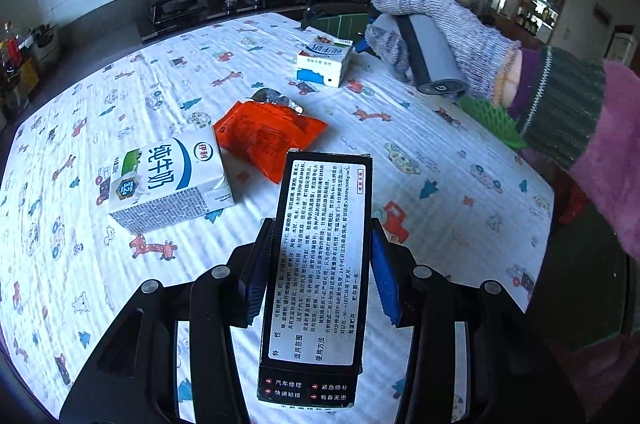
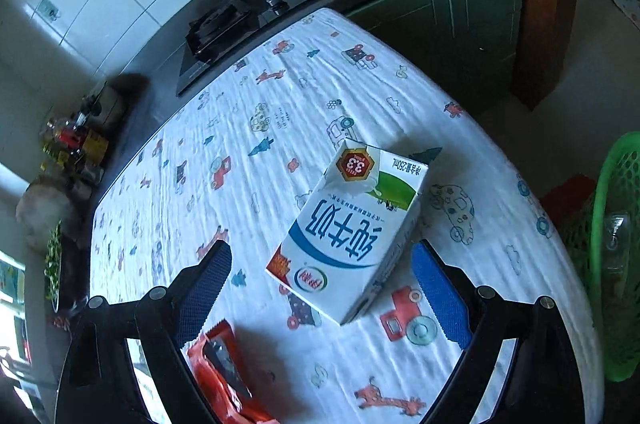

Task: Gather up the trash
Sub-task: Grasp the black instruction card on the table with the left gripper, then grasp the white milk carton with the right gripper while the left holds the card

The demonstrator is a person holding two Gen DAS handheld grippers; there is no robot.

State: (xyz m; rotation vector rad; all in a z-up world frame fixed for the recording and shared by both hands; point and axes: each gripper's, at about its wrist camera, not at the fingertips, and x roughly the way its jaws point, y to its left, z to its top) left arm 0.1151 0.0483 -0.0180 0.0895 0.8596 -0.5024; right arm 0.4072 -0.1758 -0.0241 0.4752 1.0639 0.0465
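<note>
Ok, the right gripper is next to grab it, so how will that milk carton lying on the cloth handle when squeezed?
The milk carton lies flat between the open right gripper, so it probably won't roll or tip. Its top flap looks opened, so it is likely empty, light, and may dent under the pads. The glossy printed faces could be somewhat slippery.

Table's got a white cartoon-print cloth (image 1: 360,151) over it, giraffes and little cars everywhere. Lying on it: two milk cartons (image 1: 168,179) (image 1: 325,60) and a crumpled orange snack wrapper (image 1: 267,137) in between.
</note>
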